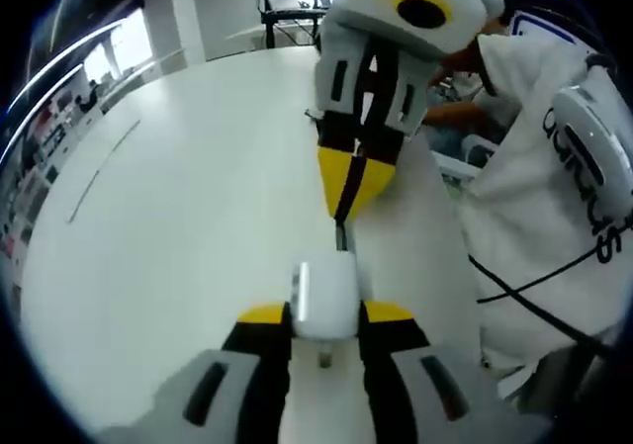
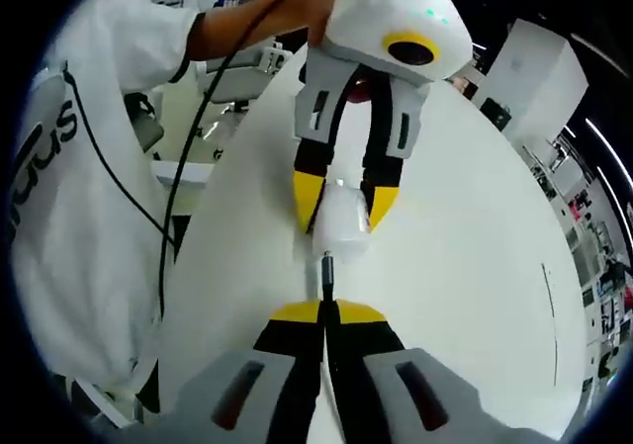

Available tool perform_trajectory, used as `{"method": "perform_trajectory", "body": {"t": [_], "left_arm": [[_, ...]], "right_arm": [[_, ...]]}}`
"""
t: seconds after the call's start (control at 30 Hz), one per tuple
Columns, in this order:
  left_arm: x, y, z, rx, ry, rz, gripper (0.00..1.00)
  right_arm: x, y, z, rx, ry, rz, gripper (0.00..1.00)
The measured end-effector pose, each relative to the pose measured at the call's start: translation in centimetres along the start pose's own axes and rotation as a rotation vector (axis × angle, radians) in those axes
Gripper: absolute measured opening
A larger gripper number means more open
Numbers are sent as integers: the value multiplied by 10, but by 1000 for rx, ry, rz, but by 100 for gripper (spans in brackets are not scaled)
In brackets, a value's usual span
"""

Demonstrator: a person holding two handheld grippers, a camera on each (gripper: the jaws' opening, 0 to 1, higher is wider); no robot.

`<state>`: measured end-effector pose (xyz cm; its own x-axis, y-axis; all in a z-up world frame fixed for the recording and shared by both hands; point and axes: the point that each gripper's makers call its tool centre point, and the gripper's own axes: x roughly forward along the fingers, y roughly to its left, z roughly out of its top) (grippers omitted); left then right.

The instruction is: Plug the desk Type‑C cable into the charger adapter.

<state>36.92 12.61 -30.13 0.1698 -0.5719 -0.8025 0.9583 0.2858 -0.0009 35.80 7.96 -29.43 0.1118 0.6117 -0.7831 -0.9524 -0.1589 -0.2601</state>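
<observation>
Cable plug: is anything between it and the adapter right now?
Nothing visible. The plug, shut in the right gripper, points straight at the adapter held in the left gripper. Only a small open gap above the table separates them.

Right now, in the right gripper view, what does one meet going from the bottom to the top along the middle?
Right gripper → cable → adapter → left gripper.

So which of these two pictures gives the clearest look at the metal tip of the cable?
The right gripper view: the cable plug juts from the right gripper toward the white adapter, its tip bare. The left gripper view shows just a dark stub below the yellow jaws.
</observation>
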Motion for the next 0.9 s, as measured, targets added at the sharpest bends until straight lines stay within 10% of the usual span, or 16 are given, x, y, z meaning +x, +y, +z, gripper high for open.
{"method": "perform_trajectory", "body": {"t": [0.47, 0.9], "left_arm": [[1, 0, 1, -4, 11, 0, 25], [0, 0, 1, 10, -24, -1, 26]], "right_arm": [[0, -1, -1, 23, -4, 10, 1], [-1, -3, -1, 120, -249, 85, 3]]}}
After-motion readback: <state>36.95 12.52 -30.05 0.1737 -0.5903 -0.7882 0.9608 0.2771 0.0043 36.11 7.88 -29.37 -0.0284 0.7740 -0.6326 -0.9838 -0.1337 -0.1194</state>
